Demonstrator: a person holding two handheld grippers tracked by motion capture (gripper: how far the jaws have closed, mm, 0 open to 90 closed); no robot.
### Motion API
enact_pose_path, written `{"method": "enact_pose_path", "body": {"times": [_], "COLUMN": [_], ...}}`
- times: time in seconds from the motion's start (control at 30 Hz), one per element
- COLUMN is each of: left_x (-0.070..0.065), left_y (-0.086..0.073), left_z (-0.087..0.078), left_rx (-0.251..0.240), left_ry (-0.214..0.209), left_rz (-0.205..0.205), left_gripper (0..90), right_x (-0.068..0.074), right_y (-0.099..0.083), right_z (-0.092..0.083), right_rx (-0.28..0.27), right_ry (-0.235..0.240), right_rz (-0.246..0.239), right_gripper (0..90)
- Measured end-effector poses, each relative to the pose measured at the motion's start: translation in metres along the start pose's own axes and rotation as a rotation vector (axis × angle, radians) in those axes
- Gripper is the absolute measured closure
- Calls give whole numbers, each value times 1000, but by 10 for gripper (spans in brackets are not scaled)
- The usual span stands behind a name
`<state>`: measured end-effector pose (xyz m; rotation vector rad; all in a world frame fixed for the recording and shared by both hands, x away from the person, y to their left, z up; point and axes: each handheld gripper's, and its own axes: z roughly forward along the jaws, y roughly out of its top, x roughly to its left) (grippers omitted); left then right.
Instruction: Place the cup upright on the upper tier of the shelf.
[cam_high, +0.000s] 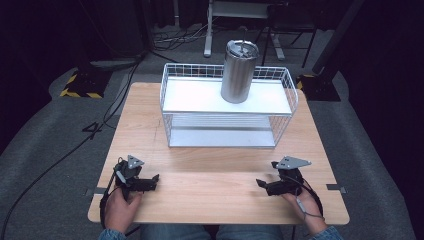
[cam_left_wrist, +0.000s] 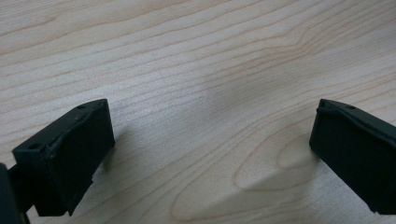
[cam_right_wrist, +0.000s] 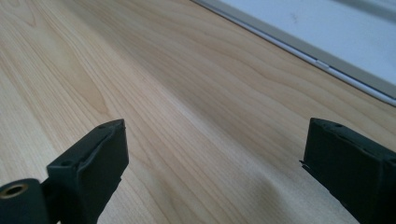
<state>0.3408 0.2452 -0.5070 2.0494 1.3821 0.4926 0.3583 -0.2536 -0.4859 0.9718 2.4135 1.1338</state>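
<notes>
Presently, the left gripper (cam_high: 154, 180) and right gripper (cam_high: 261, 184) rested low on the wooden table (cam_high: 215, 170), jaws spread wide, holding nothing. Well apart from both, the steel tumbler (cam_high: 239, 71) stood upright on the white wire rack (cam_high: 227, 106), top shelf.

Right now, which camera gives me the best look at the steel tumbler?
The high view: the steel tumbler stands upright, whole and unobstructed, on the top shelf of the white wire rack. Both gripper views look at the wooden table, not at the tumbler.
</notes>
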Motion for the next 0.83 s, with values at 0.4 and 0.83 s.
{"method": "enact_pose_path", "body": {"times": [0.4,0.83], "left_x": [0,0], "left_y": [0,0], "left_z": [0,0], "left_rx": [0,0], "left_ry": [0,0], "left_rz": [0,1], "left_gripper": [3,3], "right_x": [6,3], "right_y": [-12,-14], "right_z": [12,17], "right_rx": [43,83], "right_ry": [-28,-20], "right_rz": [-36,-7], "right_gripper": [65,0]}}
